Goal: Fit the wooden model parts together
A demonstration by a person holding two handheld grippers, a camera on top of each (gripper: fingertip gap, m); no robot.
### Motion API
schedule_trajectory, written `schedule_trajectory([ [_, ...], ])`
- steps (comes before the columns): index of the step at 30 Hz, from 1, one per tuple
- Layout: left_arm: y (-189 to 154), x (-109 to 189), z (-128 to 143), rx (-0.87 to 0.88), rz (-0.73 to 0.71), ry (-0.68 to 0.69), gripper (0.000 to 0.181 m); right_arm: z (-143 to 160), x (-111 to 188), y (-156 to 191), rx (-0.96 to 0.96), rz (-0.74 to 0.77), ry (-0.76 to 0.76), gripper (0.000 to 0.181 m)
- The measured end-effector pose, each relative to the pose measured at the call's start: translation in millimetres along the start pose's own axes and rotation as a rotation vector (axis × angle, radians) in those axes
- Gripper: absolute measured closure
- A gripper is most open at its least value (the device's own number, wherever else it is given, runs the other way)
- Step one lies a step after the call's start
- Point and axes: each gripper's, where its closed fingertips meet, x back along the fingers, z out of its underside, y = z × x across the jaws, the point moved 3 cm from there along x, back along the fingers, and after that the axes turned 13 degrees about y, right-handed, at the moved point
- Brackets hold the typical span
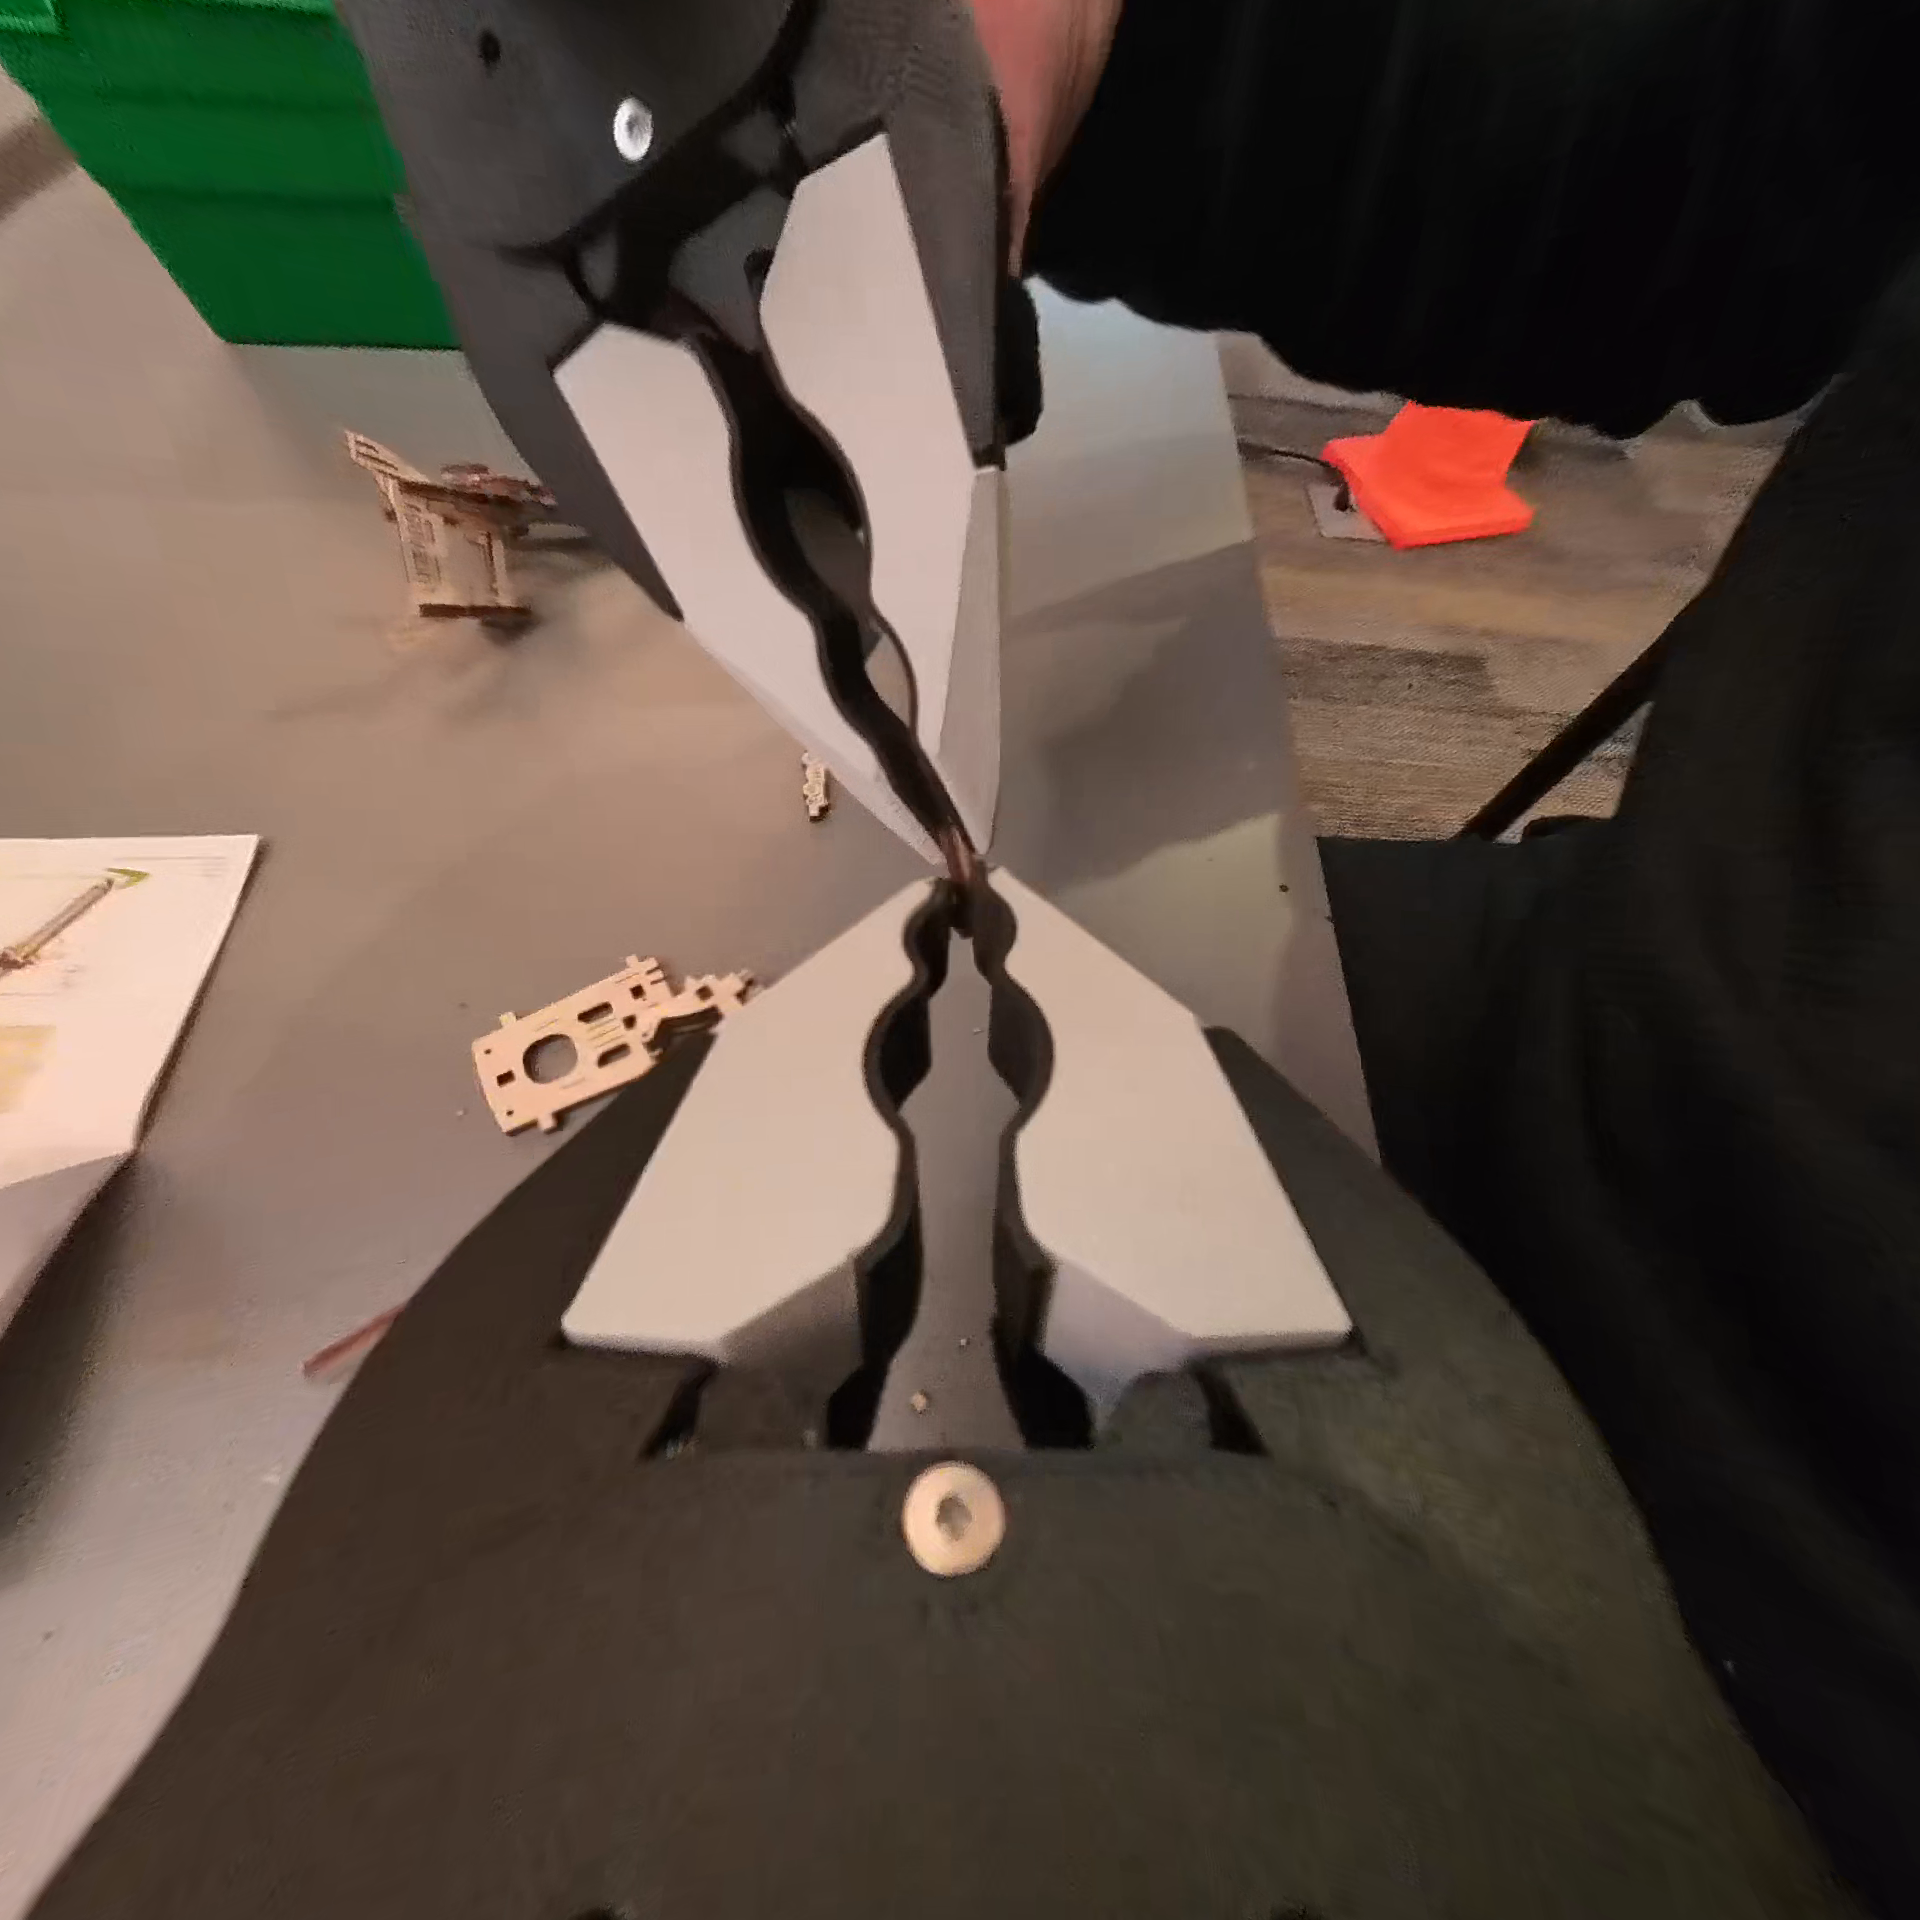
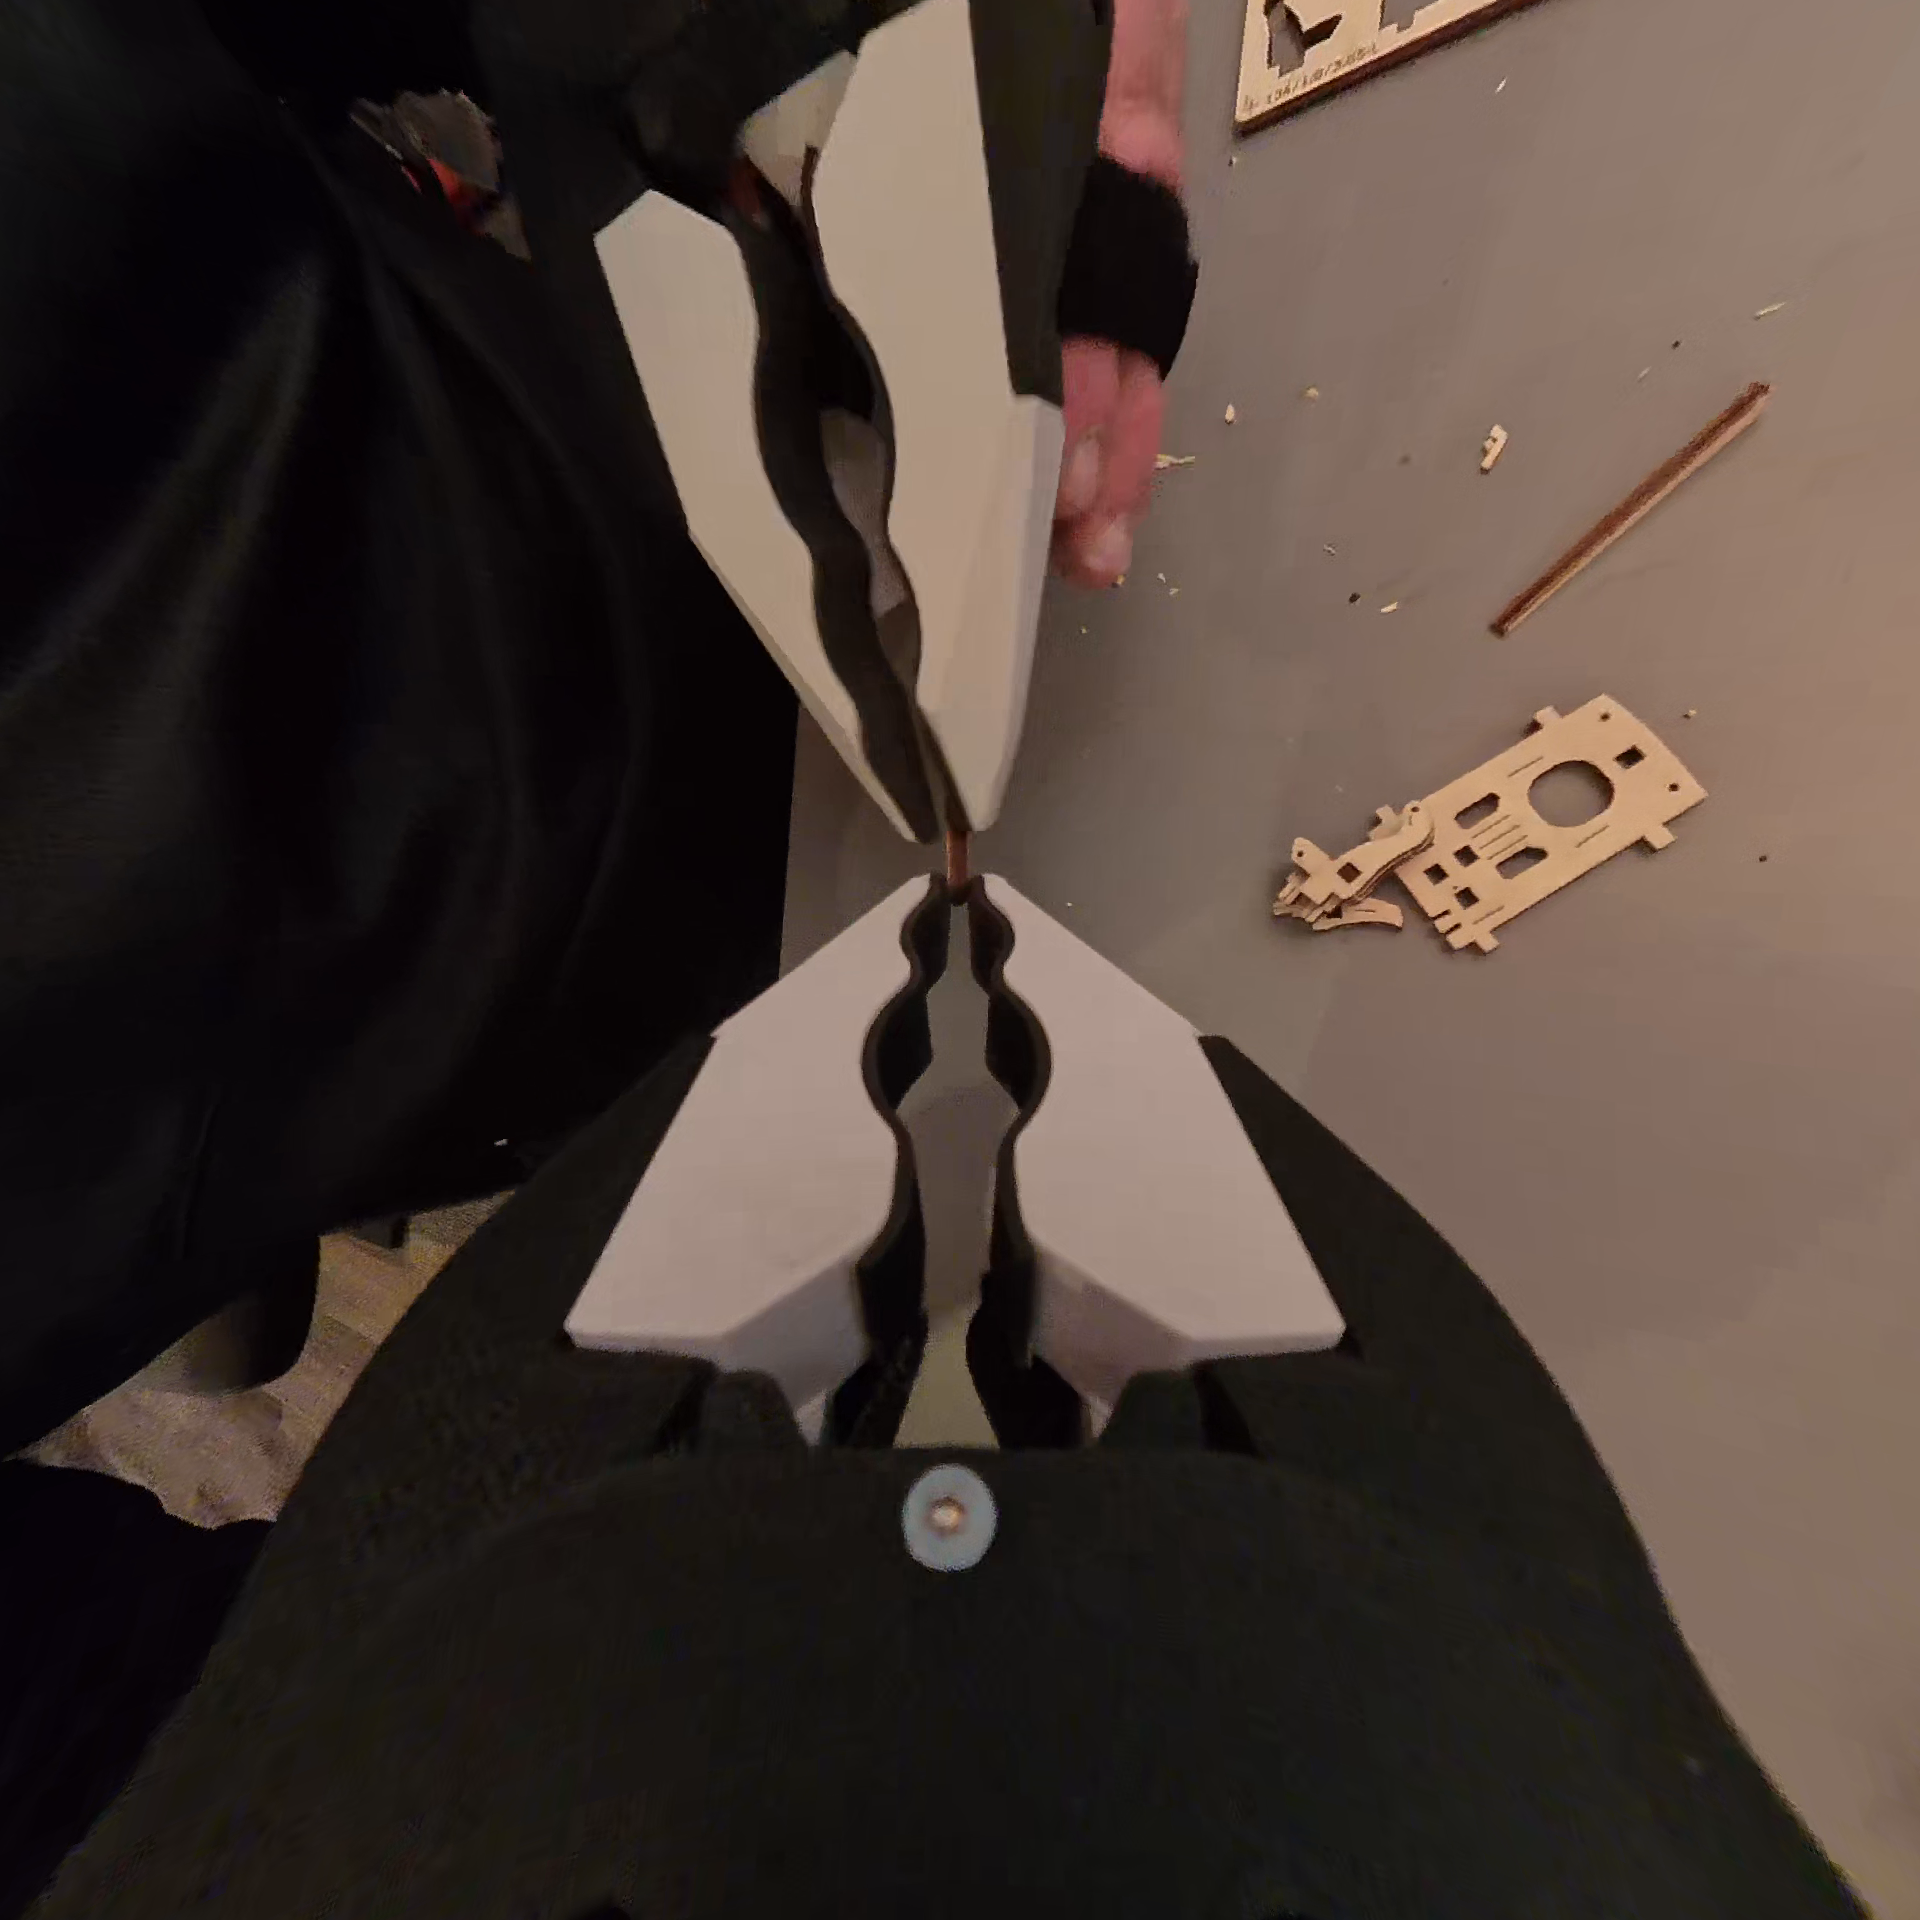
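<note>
My left gripper [image 1: 961, 902] and my right gripper [image 2: 956, 885] meet tip to tip above the grey table [image 1: 416, 748]. Both are shut on the same small thin brown wooden piece [image 1: 961, 868], which spans the short gap between the tips; it also shows in the right wrist view [image 2: 956, 854]. Most of the piece is hidden inside the fingers. The right gripper [image 1: 964, 844] comes down from the top of the left wrist view, and the left gripper [image 2: 951, 826] does the same in the right wrist view. A flat wooden plate with cut-outs [image 1: 597, 1044] lies on the table nearby [image 2: 1527, 821].
A partly built wooden model [image 1: 457, 535] stands farther back, with a tiny loose part [image 1: 818, 784] near the grippers. An instruction sheet [image 1: 94, 987] lies at the left and a green bin [image 1: 229, 177] behind. A thin wooden stick [image 2: 1631, 509], a punched-out sheet [image 2: 1351, 52] and chips lie about. Left and right tips are no more than a few centimetres apart.
</note>
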Motion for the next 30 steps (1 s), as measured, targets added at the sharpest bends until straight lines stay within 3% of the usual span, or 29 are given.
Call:
schedule_trajectory([
  [1, 1, -1, 1, 0.020, 0.009, 0.009, 0.181, -1, 1, 0, 0.008, 0.014, 0.011, 0.180],
  [6, 15, -1, 3, 0.192, 0.013, -0.061, 0.181, -5, 8, -8, -0.004, 0.087, -0.012, 0.179],
  [7, 19, 1, 3, 0.256, 0.012, -0.102, 0.181, -8, 12, -10, -0.021, 0.096, -0.048, 0.171],
  [8, 22, 2, 2, 0.319, 0.034, -0.147, 0.181, -10, 17, -15, -0.048, 0.133, -0.082, 0.158],
  [10, 28, 7, 0, 0.445, 0.053, -0.257, 0.181, -9, 26, -24, -0.069, 0.259, -0.135, 0.154],
  [13, 35, 7, 7, 0.550, 0.053, -0.317, 0.181, -9, 31, -23, -0.066, 0.414, -0.224, 0.148],
  [16, 39, 4, 16, 0.578, 0.018, -0.282, 0.181, 6, 20, -24, -0.099, 0.547, -0.182, 0.152],
  [23, 43, 3, 30, 0.557, -0.026, -0.202, 0.181, 57, -2, -39, -0.272, 0.682, -0.114, 0.151],
  [26, 44, 0, 31, 0.568, -0.018, -0.196, 0.181, 62, -10, -49, -0.262, 0.729, -0.058, 0.155],
  [30, 44, -3, 29, 0.535, -0.043, -0.168, 0.181, 53, -12, -58, -0.207, 0.722, -0.044, 0.179],
])
